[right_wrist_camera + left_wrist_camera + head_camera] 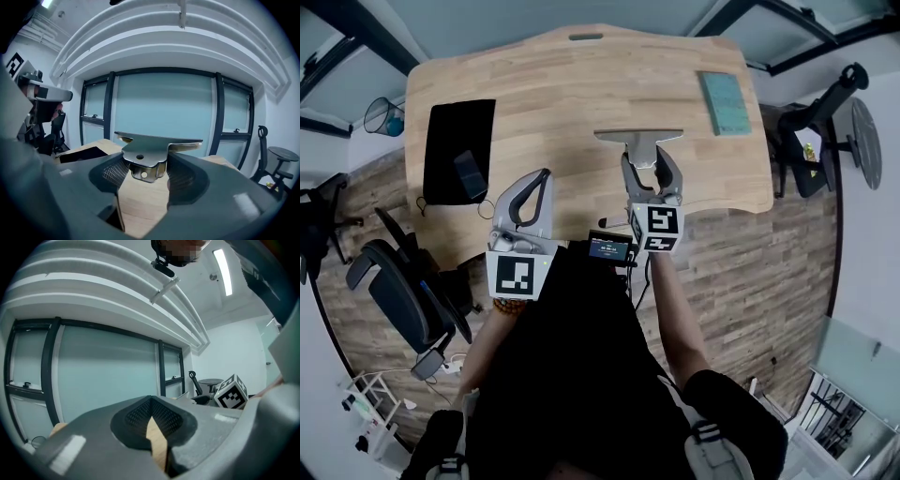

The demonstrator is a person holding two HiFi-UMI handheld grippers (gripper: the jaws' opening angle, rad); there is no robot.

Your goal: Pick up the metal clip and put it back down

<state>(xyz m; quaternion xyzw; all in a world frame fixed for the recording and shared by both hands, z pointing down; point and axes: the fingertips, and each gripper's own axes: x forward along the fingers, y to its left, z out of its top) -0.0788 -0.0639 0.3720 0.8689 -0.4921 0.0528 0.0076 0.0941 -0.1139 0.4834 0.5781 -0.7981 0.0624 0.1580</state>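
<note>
Metal clip [157, 140]: shiny grey steel, with a broad flat bar on top of a narrow folded stem that has a hole and a rivet. The right gripper [144, 176] pinches the stem over the wooden table [572, 84]. Left gripper [151, 417]: jaws pressed together, empty.

Light wooden desk [572, 84]:
- Left edge: flat black rectangular mat [455, 141], with a small dark slab-shaped device [471, 174] lying on its near right part.
- Far right corner: teal rectangular notebook [724, 101].
- Middle, toward the near edge: T-shaped metal clip [639, 142], between the jaws of the right gripper [647, 167].
- Near edge: left gripper [544, 176], left of the clip. A small black box with a lit screen [609, 247] sits between the two grippers.

Floor:
- Off the far left corner: wire basket [384, 117].
- Left of the desk: black office chair [394, 281].
- Right of the desk: second black chair [825, 122].
</note>
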